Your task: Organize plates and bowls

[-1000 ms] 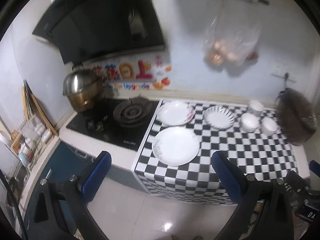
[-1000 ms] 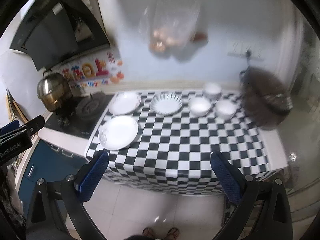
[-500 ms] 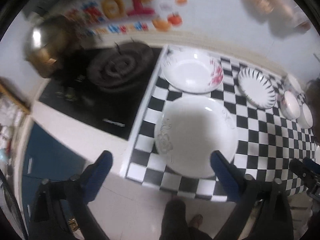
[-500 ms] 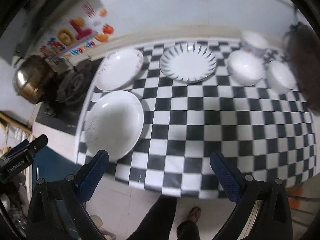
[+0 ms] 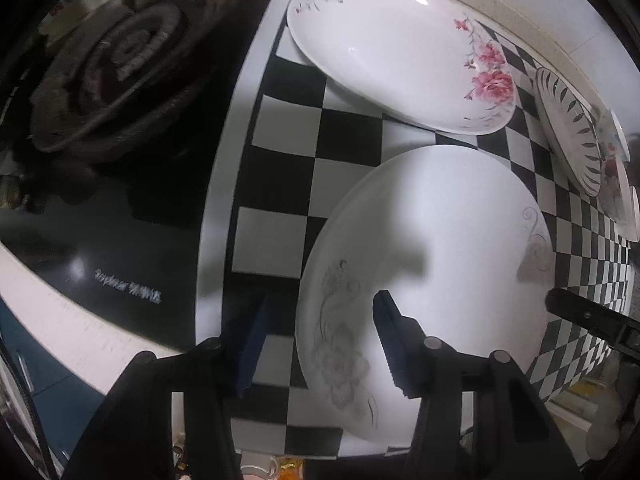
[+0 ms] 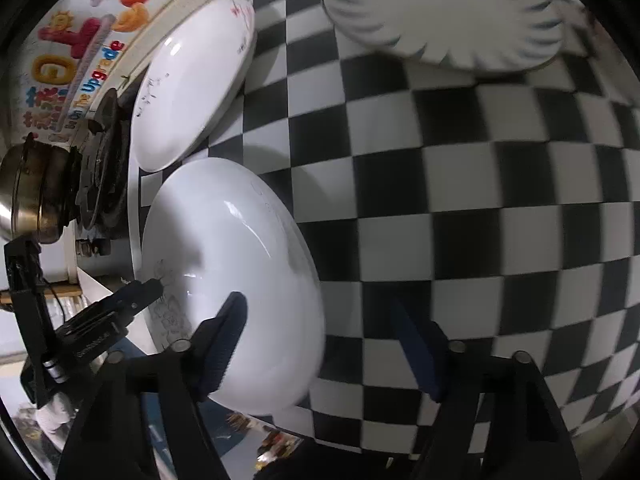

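A large white plate with a grey flower (image 5: 440, 240) lies at the near left of the checkered countertop (image 5: 288, 128). My left gripper (image 5: 320, 336) points down over the plate's left rim. One finger is outside the rim and one over the plate, and the jaws are closing without pressing. In the right wrist view, my right gripper (image 6: 320, 340) straddles the right rim of the same plate (image 6: 224, 272). Its jaws are also closing, and a gap still shows. Behind it lie a rose-patterned plate (image 5: 400, 60) and a plate with dark leaf strokes (image 6: 444, 12).
A black gas hob (image 5: 112, 80) borders the cloth on the left, with a metal pot (image 6: 28, 200) beyond it. White bowls (image 5: 612, 184) crowd the far right. The counter's front edge runs just under both grippers. Checkered cloth (image 6: 480, 200) stretches to the right of the plate.
Both grippers have dropped from high above the floor to the near plate and tilted downward. Their jaws have narrowed, and each now straddles one side of the plate's rim.
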